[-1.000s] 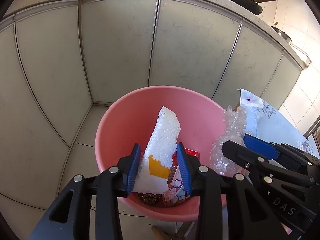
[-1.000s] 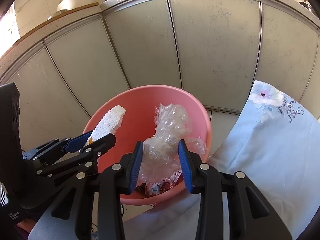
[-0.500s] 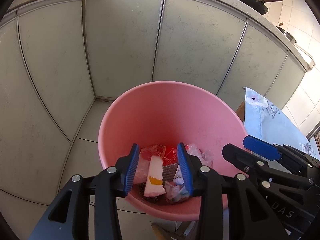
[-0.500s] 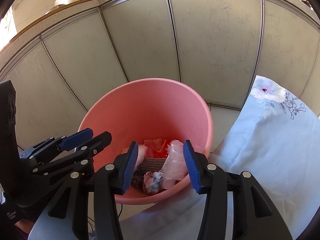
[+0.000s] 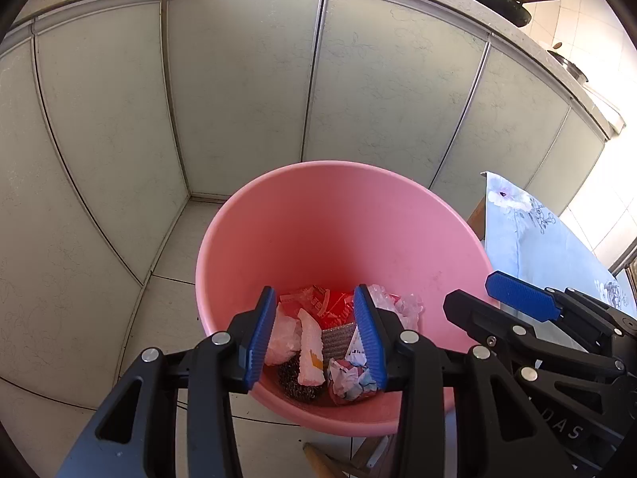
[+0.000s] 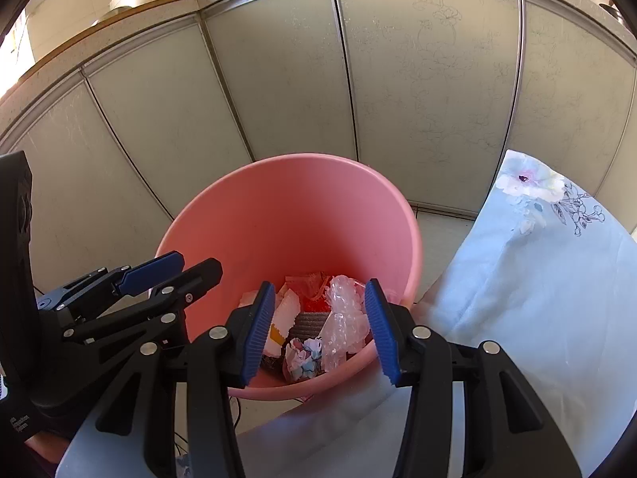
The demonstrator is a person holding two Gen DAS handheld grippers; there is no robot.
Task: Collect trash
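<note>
A pink plastic bin [image 5: 338, 219] stands on the floor below both grippers; it also shows in the right wrist view [image 6: 286, 215]. Inside lie a white foam piece [image 5: 310, 348] with an orange patch, bubble wrap [image 6: 342, 318], a red wrapper [image 5: 330, 304], crumpled paper [image 5: 352, 378] and a dark scrubber [image 5: 292, 378]. My left gripper [image 5: 316, 338] is open and empty above the bin. My right gripper [image 6: 320, 334] is open and empty above the bin's near rim, to the right of the left one.
Grey-green cabinet doors [image 5: 239, 91] stand behind the bin, under a counter with a pan [image 5: 493, 0]. A table with a light blue floral cloth [image 6: 537, 279] lies to the right, its edge close to the bin. Tiled floor [image 5: 167, 310] surrounds the bin.
My left gripper opened and let the foam piece fall into the bin. My right gripper opened and let the bubble wrap fall in. Both grippers now hang open above the bin.
</note>
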